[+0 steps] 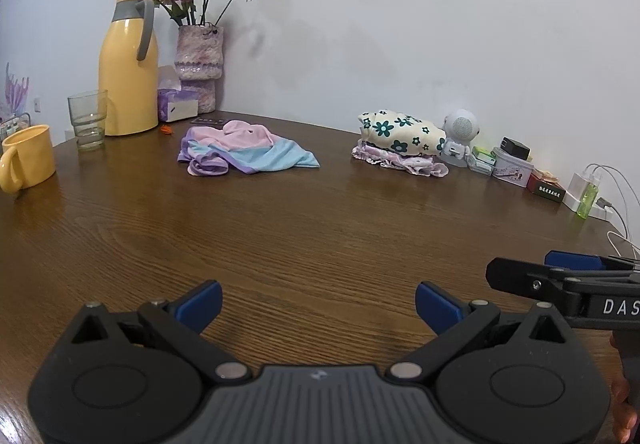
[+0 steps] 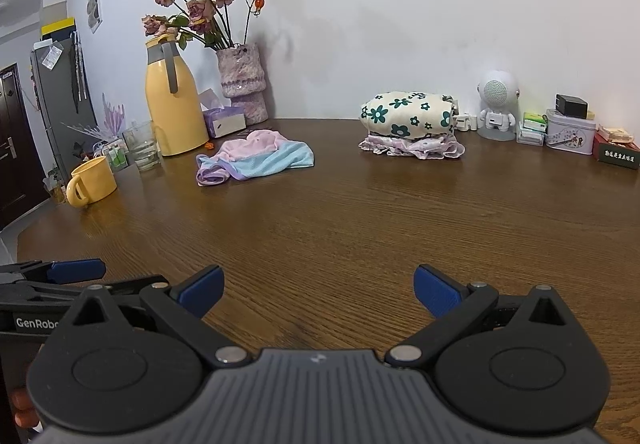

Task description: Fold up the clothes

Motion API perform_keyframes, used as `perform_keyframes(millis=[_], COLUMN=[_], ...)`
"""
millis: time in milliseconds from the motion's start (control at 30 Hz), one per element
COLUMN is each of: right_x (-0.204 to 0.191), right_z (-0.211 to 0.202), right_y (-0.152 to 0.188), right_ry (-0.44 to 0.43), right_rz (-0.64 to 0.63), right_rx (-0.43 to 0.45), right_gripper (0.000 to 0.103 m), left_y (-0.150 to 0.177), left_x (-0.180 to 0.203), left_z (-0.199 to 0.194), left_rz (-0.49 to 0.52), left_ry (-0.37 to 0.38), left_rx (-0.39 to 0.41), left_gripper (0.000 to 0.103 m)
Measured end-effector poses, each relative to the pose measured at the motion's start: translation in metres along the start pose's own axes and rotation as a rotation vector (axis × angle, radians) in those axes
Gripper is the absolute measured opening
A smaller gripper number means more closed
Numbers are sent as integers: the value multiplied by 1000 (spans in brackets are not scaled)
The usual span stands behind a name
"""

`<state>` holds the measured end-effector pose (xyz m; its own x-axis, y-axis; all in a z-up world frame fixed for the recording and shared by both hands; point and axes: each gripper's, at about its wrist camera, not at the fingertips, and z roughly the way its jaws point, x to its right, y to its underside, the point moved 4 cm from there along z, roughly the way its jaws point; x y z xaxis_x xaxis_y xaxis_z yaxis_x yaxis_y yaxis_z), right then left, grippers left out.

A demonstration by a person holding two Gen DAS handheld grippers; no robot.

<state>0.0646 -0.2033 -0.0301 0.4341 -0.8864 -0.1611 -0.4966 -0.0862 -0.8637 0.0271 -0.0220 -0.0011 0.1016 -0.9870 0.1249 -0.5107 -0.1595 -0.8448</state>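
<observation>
Left gripper (image 1: 318,304) and right gripper (image 2: 319,290), side by side low over the near part of a brown wooden table (image 2: 340,211), each with blue-padded jaws spread wide apart and holding nothing. A crumpled pink, blue and lilac garment (image 1: 244,149) lies unfolded at the far left of the table, near a yellow thermos jug (image 1: 127,67). Well apart to its right, a folded flower-print garment (image 2: 408,113) rests on a folded pink ruffled garment (image 2: 412,145), beside a white astronaut figure (image 2: 496,103) at the wall
</observation>
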Motion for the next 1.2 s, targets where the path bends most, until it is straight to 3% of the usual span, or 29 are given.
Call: perform_keyframes(millis=[1200], right_x=[1], right_z=[3], right_y=[3], right_ry=[36], right_rz=[-12], right_rx=[-10], right_gripper=[103], left_y=[-3], left_x=[-3], left_z=[7], left_rz=[-19], left_ry=[7], left_rx=[-34], left_gripper=[103])
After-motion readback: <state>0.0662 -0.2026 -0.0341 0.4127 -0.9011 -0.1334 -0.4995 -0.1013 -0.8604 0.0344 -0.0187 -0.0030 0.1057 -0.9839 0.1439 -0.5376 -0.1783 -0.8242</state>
